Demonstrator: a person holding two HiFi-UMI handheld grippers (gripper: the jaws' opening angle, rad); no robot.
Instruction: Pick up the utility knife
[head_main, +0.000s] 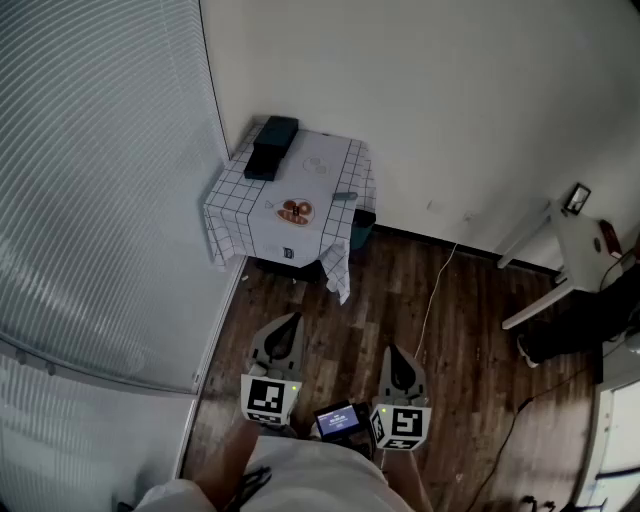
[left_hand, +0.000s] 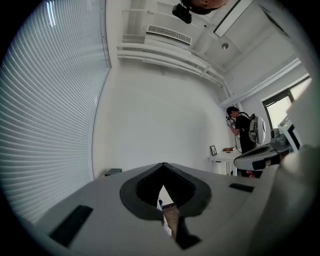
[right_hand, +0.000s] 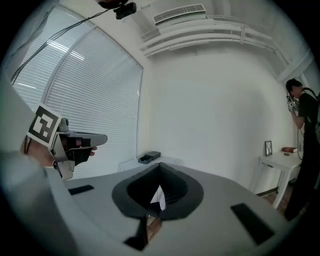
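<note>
— Judging from the head view, where is the utility knife (head_main: 345, 196) to be found?

— A small grey item, taken to be the knife, is seen lying on the checked-cloth table (head_main: 270, 190), near that table's right edge. It is just beside the heart-shaped dish (head_main: 295, 211) and well apart from the dark box (head_main: 272, 147) at the table's back. It is too small for the blade end to be told from the handle.

— How are the claws set?

— Both are held well short of the table, over the wooden floor (head_main: 340, 300) in front of it. The left gripper (head_main: 292, 318) is shown with its jaws brought together on nothing. The right gripper (head_main: 392, 350) is likewise closed up and empty. The knife is not yet reached by either.

— What could go wrong from here?

— No grasp can be made with the jaws together. If they are not parted before the table is reached, the knife could be nudged off the table's right edge, toward the teal bin (head_main: 362, 228) beneath it. The loose cloth could be pinched along with the handle and dragged, so that the dish is upset. The white cable (head_main: 437, 285) on the floor to the right of the table could be snagged during the approach. A grip placed too near one end could let the knife tilt and slip out.
</note>
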